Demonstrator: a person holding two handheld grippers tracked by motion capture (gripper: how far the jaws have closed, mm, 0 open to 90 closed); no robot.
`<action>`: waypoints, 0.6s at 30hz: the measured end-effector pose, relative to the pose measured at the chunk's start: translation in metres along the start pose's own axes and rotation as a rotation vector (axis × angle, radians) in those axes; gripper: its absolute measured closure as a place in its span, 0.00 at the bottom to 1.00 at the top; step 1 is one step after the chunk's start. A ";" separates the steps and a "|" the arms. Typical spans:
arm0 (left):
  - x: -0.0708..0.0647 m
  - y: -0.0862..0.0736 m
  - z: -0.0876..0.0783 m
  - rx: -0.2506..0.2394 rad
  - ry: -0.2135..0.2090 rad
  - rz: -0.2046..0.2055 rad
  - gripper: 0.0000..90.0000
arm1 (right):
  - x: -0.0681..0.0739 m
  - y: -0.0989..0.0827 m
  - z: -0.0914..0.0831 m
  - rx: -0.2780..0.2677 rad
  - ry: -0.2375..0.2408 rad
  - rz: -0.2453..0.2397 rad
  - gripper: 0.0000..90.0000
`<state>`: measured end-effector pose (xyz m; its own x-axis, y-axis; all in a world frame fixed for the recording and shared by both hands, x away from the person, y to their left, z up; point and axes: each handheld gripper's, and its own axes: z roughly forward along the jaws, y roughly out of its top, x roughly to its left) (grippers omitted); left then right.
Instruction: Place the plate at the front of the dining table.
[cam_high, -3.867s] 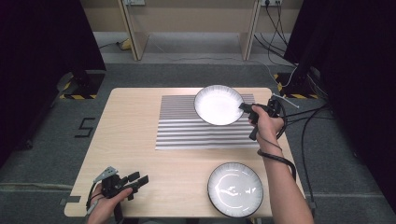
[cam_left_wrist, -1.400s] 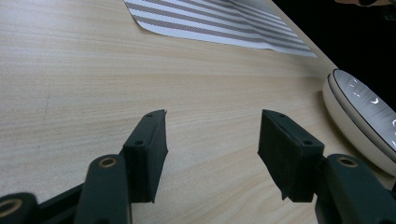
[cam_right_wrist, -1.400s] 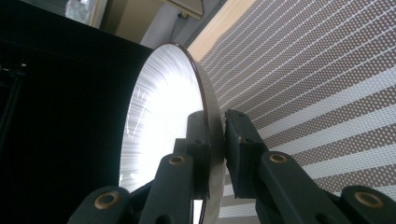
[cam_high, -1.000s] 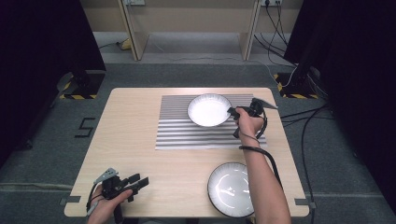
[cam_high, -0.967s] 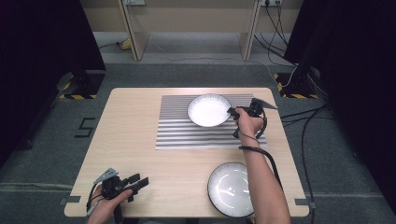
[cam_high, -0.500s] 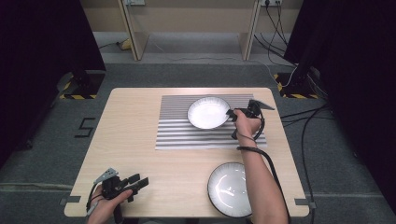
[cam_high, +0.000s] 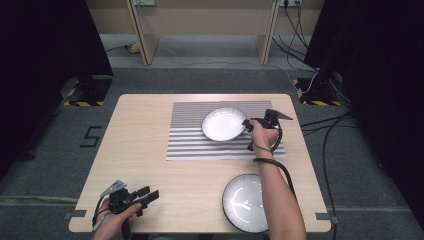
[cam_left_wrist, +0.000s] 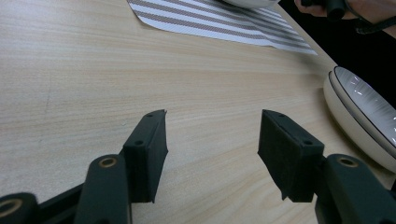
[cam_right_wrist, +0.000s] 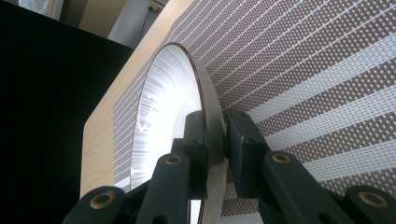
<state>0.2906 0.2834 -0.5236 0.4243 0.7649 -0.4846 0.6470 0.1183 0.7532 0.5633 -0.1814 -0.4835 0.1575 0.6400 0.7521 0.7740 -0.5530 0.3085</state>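
Underneath, a wooden table carries a striped placemat.

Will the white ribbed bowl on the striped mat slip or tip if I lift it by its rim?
Probably rigid. The white ribbed bowl looks glossy, so the right tool may slip. A one-sided rim hold will likely let it tilt.

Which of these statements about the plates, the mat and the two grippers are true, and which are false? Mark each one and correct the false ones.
1. The right gripper has the rim of a white plate between its jaws. True.
2. That plate is over the striped mat. True.
3. The left gripper holds a spoon. False: its jaws are open with nothing between them.
4. The second plate is on the mat. False: it sits on the bare wooden table, near the front edge.
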 end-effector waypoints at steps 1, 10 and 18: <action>0.000 0.000 0.000 0.001 0.000 0.002 0.46 | -0.002 0.001 0.001 0.007 0.001 0.011 0.87; 0.002 0.000 0.001 0.008 0.002 -0.002 0.46 | -0.009 0.002 0.001 0.008 -0.061 -0.004 0.83; 0.001 -0.001 0.001 0.007 0.000 -0.004 0.46 | -0.006 0.002 -0.003 -0.030 -0.063 -0.041 0.72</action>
<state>0.2914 0.2830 -0.5252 0.4213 0.7647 -0.4876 0.6531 0.1172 0.7481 0.5620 -0.1884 -0.4853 0.1656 0.6942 0.7005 0.7619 -0.5411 0.3561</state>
